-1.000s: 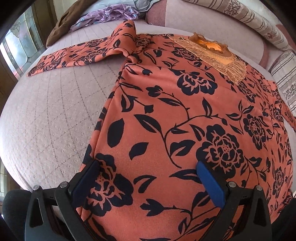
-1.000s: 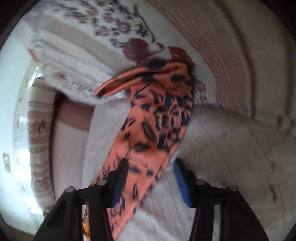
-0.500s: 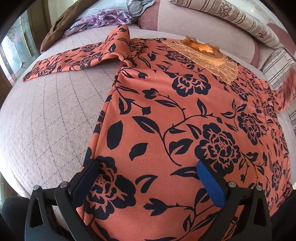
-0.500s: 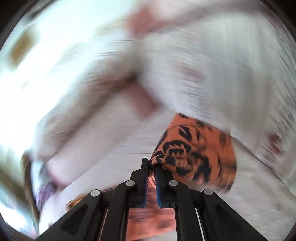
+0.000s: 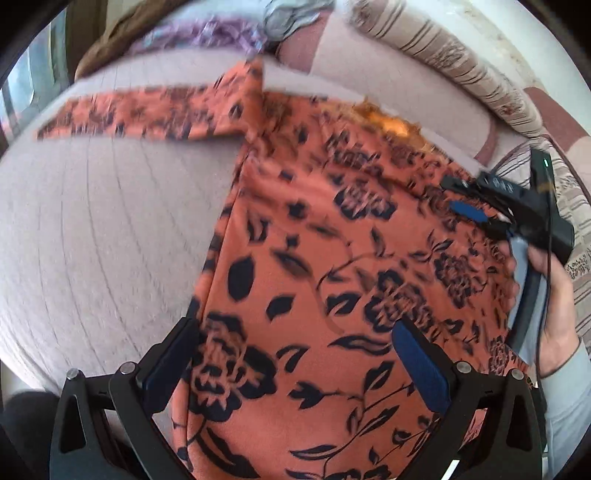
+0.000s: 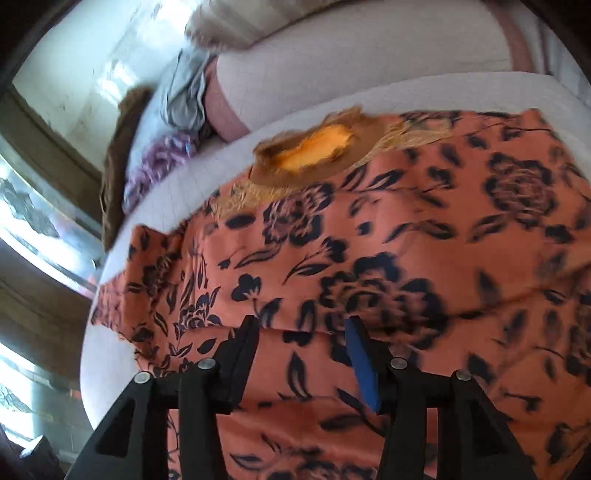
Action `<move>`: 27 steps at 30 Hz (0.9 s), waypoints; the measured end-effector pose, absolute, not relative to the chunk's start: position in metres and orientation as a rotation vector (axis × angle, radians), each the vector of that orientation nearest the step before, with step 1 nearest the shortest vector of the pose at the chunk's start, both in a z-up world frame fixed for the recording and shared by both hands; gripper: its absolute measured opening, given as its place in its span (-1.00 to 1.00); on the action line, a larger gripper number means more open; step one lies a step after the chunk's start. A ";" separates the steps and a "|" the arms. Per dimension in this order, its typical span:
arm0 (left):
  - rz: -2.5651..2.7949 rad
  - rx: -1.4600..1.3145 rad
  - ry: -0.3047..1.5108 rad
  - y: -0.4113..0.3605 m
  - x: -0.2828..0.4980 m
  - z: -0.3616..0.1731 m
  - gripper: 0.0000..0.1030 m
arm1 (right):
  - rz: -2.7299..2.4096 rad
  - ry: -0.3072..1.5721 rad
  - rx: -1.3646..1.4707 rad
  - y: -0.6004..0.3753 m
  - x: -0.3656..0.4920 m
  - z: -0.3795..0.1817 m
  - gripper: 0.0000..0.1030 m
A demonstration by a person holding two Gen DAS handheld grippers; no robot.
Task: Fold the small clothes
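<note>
An orange top with a dark floral print (image 5: 332, 258) lies spread flat on a pale quilted bed (image 5: 92, 229). Its left sleeve (image 5: 147, 114) stretches out to the left. Its right sleeve lies folded over the body (image 6: 369, 266). The lace neckline (image 6: 314, 147) points to the far side. My left gripper (image 5: 295, 362) is open and hovers over the hem, holding nothing. My right gripper (image 6: 301, 354) is open above the folded sleeve; it also shows in the left wrist view (image 5: 476, 218) over the top's right side, held by a hand.
Striped cushions (image 5: 461, 62) line the far right side of the bed. A pile of purple, grey and brown clothes (image 5: 207, 33) lies at the far left corner. A window (image 6: 33, 221) is to the left.
My right gripper carried the right sleeve across onto the top's body, then opened and let it go. My left gripper stayed open over the hem and drew back slightly.
</note>
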State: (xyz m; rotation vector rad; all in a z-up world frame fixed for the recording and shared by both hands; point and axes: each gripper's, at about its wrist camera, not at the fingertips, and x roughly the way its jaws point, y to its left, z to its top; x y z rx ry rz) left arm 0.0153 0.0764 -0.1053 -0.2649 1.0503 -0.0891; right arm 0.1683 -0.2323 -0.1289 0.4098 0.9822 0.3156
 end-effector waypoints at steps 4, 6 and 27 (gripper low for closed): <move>-0.178 -0.293 0.952 0.060 0.037 -0.070 1.00 | 0.258 0.901 0.416 -0.266 0.114 -0.110 0.26; -0.230 -0.374 0.930 0.064 0.063 -0.062 1.00 | 0.257 0.895 0.432 -0.277 0.100 -0.111 0.26; -0.020 -0.501 1.136 0.048 0.222 -0.120 -0.95 | 0.277 0.855 0.481 -0.278 0.071 -0.163 0.32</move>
